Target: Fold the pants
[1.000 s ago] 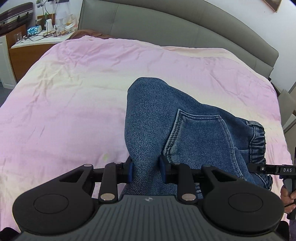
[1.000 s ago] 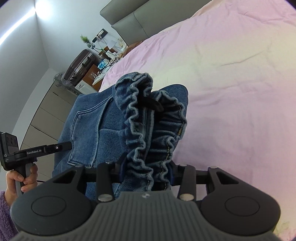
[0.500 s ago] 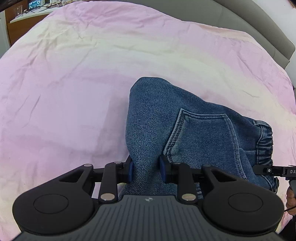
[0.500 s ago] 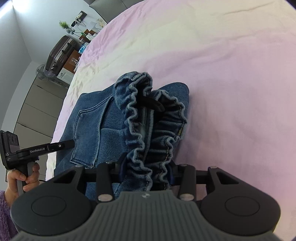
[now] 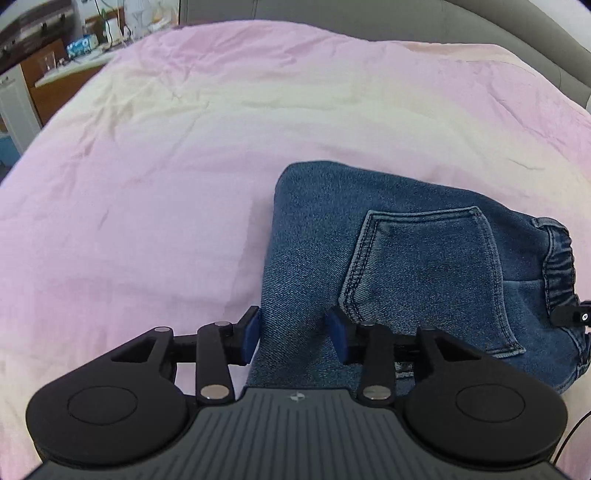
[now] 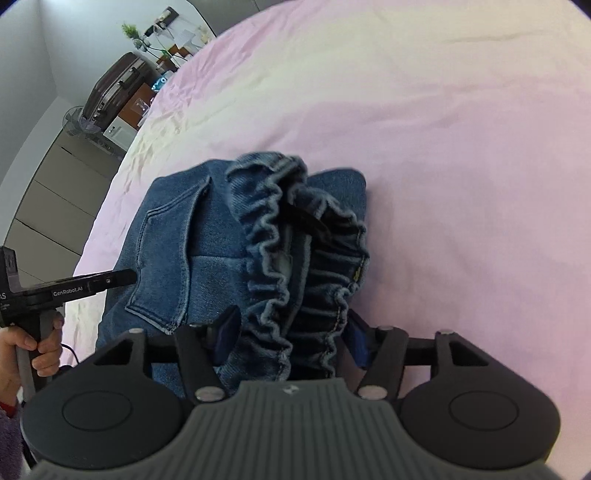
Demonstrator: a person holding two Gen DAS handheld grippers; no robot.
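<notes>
The left gripper (image 5: 293,334) has its two blue pads closed on a thick fold of denim near the seat of the pants (image 5: 399,266), the cloth filling the whole gap between them. The right gripper (image 6: 291,332) is likewise clamped, its pads pressed against the bunched elastic waistband (image 6: 291,236) with gathered fabric packed between the jaws.

The bed (image 5: 184,155) takes up most of both views, covered by a pink and pale yellow quilt with light creases. A grey padded headboard (image 5: 406,18) curves along its far edge.

The pants are blue jeans, bundled into a compact heap on the quilt at the near side of the bed, held at both ends. A back pocket (image 5: 424,273) with double stitching faces up in the left wrist view; the ruffled waistband stands open toward the right wrist camera.

Past the bed's far corner stands a wooden bedside cabinet (image 5: 40,74) with small clutter on top; the items are too small to name. A dark suitcase (image 6: 114,88) sits beside it. A hand (image 6: 33,343) grips the left tool's handle.
</notes>
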